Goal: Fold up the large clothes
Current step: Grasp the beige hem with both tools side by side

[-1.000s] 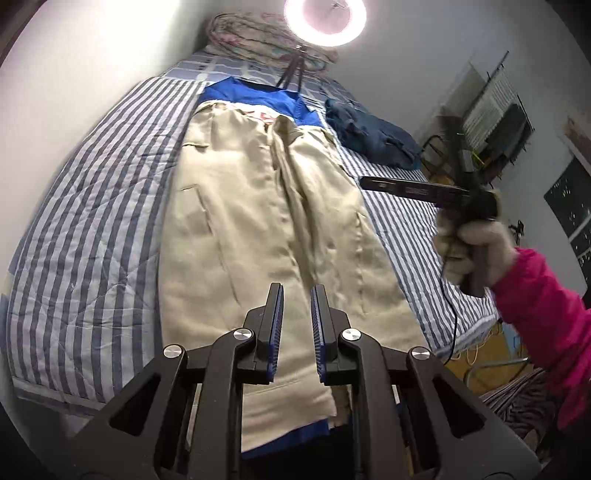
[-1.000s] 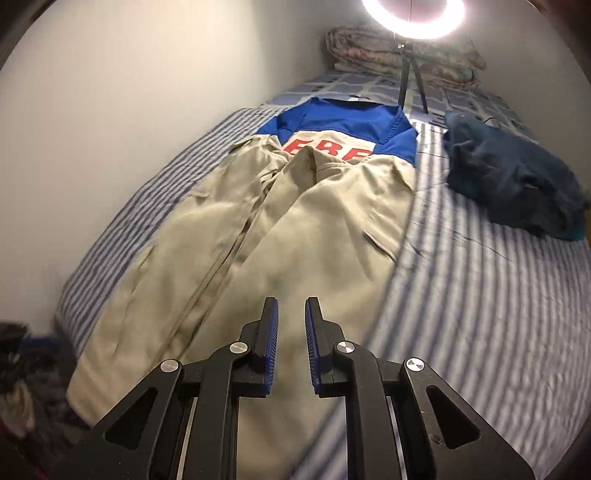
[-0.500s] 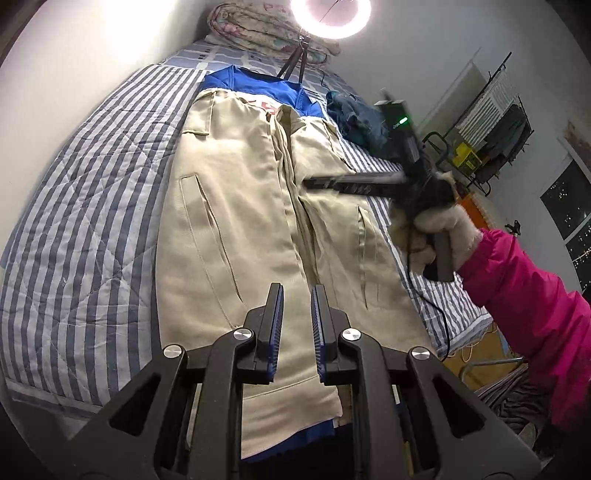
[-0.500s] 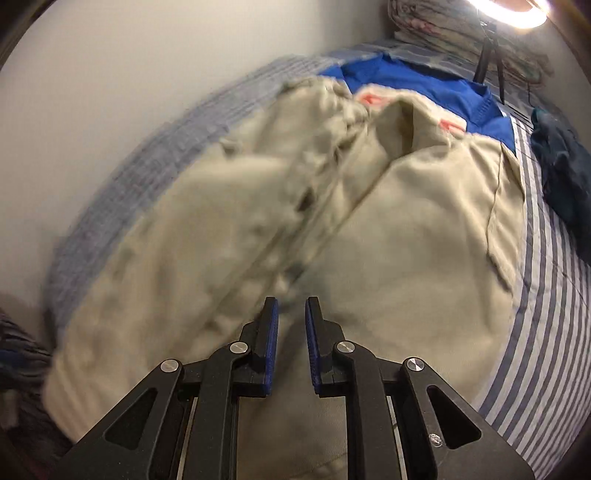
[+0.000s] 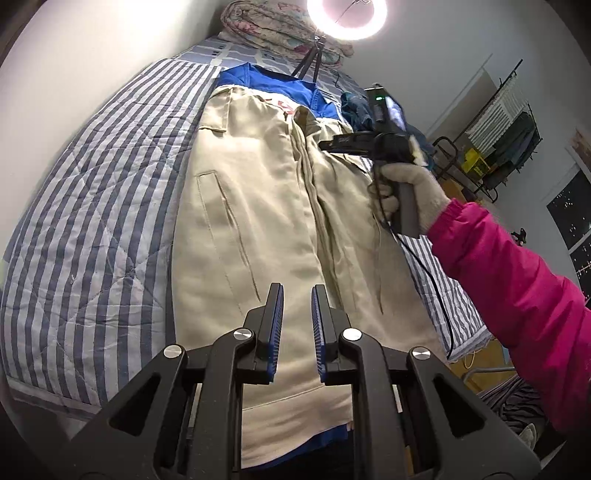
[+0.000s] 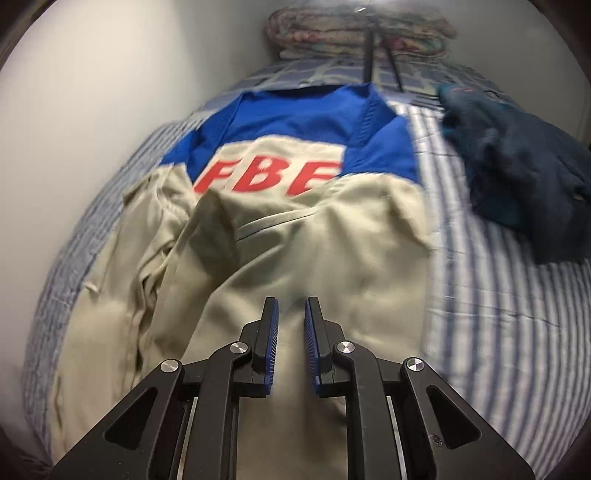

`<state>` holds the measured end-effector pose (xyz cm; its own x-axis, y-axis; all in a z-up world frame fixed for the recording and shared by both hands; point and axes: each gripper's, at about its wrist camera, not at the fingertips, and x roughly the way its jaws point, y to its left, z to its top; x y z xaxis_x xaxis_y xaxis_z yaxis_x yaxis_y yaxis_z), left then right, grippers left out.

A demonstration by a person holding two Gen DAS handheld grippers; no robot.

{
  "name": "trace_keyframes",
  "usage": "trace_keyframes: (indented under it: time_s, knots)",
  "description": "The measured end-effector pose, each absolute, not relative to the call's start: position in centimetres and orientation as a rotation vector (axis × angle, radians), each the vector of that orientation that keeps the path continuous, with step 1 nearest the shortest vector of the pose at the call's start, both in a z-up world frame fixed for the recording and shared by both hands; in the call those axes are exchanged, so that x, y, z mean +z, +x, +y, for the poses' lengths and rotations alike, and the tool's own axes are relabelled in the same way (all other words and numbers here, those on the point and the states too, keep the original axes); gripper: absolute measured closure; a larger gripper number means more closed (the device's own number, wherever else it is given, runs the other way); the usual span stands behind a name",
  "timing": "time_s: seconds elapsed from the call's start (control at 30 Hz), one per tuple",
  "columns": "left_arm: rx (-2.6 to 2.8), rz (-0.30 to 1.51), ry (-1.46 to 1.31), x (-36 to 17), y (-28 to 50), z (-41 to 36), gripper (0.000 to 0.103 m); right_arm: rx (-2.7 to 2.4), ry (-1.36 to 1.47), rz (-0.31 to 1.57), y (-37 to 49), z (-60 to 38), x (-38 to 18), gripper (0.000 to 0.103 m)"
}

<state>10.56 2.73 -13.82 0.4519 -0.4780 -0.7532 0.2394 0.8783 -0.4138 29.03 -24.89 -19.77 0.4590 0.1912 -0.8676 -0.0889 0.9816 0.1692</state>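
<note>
A large beige jacket [image 5: 258, 206] with a blue yoke and red letters lies flat along the striped bed, its front panels meeting in the middle. My left gripper [image 5: 297, 288] hovers over the jacket's near hem, jaws a narrow gap apart and empty. In the left wrist view my right gripper [image 5: 325, 144], held by a gloved hand [image 5: 410, 184] with a pink sleeve, hangs over the jacket's right chest near the collar. Its own view shows the jacket [image 6: 314, 251] blurred and close beneath the right gripper [image 6: 291, 301], whose jaws are slightly apart and hold nothing.
The striped bed cover [image 5: 92, 221] lies bare on both sides of the jacket. A crumpled dark blue garment [image 6: 517, 184] sits to the right. A ring light [image 5: 347, 14] on a tripod and a folded quilt [image 6: 354, 33] stand at the far end. A wall runs along the left.
My right gripper has swung over the jacket, toward the collar end, and come lower. The left gripper has stayed near the hem. Neither gripper's narrow gap has changed.
</note>
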Motion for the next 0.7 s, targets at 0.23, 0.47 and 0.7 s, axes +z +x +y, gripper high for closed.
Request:
trace_keyframes:
  time_s: [0.23, 0.47, 0.7]
  knots:
    - [-0.415, 1.007, -0.278, -14.0, 10.4, 4.4, 0.064, 0.179, 0.068, 1.087, 29.2, -24.0, -19.8, 0.088]
    - [-0.382, 1.092, -0.412, -16.4, 10.3, 7.8, 0.054, 0.233, 0.151, 1.05, 23.3, -25.7, -15.1, 0.088]
    - [-0.341, 1.17, -0.474, -19.1, 9.2, 9.7, 0.054, 0.316, 0.213, 1.055, 12.9, -26.8, -9.9, 0.082]
